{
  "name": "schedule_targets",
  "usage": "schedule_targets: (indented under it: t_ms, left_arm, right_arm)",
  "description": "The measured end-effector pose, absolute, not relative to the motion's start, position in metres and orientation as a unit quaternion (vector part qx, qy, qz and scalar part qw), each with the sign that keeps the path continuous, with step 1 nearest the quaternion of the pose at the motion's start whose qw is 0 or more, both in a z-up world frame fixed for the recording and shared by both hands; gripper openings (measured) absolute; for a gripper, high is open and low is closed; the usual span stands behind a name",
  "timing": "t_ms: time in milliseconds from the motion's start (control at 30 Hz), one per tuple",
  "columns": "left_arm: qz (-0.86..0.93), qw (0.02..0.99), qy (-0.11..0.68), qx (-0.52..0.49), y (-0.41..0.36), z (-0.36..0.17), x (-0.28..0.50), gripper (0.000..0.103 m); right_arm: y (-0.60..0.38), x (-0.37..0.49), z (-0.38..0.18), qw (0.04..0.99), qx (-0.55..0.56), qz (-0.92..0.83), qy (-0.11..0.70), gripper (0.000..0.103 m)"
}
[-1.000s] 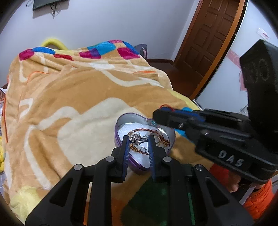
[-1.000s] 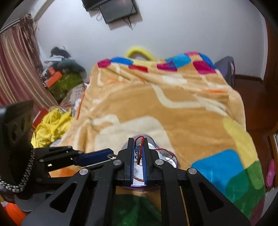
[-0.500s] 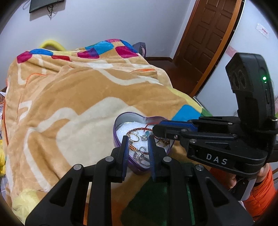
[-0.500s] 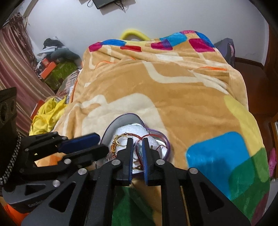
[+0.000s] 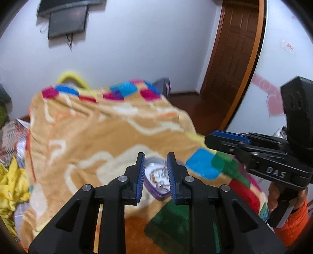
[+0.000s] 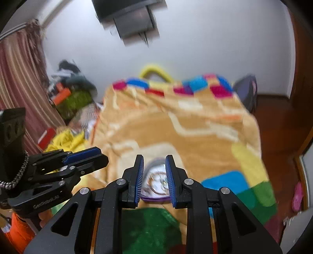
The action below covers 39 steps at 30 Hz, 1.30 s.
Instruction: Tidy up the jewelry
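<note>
A purple heart-shaped tin (image 5: 156, 187) with a white lining holds a tangle of jewelry (image 5: 159, 175) and sits on the patterned blanket (image 5: 101, 136). It also shows in the right wrist view (image 6: 154, 197), with the jewelry (image 6: 156, 181) inside. My left gripper (image 5: 155, 158) is open and empty, raised above and behind the tin. My right gripper (image 6: 154, 158) is open and empty, also raised back from the tin. Each gripper shows in the other's view, the right one (image 5: 227, 136) and the left one (image 6: 86, 154). Both views are blurred.
The blanket covers a bed. A brown door (image 5: 234, 48) stands at the right. Yellow clothes (image 6: 64, 140) and clutter lie by the striped curtain (image 6: 21, 88) at the left. A dark monitor (image 6: 135, 17) hangs on the white wall.
Both grippers have lifted up and back from the tin. The right gripper has let go of the red cord and opened. The left jaws have widened. The red cord is out of sight.
</note>
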<state>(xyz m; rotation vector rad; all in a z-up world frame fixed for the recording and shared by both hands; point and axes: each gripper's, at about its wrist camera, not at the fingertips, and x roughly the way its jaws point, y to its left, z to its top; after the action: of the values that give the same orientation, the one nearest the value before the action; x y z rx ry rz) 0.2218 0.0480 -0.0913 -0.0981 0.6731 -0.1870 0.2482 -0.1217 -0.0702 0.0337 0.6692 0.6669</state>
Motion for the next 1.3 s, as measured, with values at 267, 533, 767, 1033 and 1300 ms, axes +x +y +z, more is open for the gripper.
schedule_targets:
  t_ms: [267, 533, 767, 1033, 1300]
  left_arm:
    - [-0.068, 0.978, 0.197, -0.021, 0.034, -0.012, 0.145, 0.034]
    - [-0.043, 0.994, 0.100, -0.015, 0.023, 0.025, 0.076, 0.068]
    - [-0.021, 0.997, 0.069, -0.016, 0.021, 0.027, 0.048, 0.089]
    - [-0.009, 0.998, 0.065, -0.022, 0.017, 0.023, 0.028, 0.093]
    - [-0.005, 0.997, 0.071, -0.026, 0.017, 0.019, 0.026, 0.094]
  right_arm:
    - [-0.140, 0.167, 0.002, 0.936, 0.006, 0.308, 0.173, 0.021]
    - [-0.155, 0.099, 0.032, 0.960, 0.015, 0.274, 0.059, 0.042]
    - [-0.153, 0.073, 0.034, 0.973, 0.007, 0.230, 0.014, 0.073]
    - [-0.149, 0.062, 0.034, 0.980, 0.004, 0.197, 0.013, 0.098]
    - [-0.158, 0.059, 0.025, 0.980, 0.008, 0.196, 0.029, 0.098]
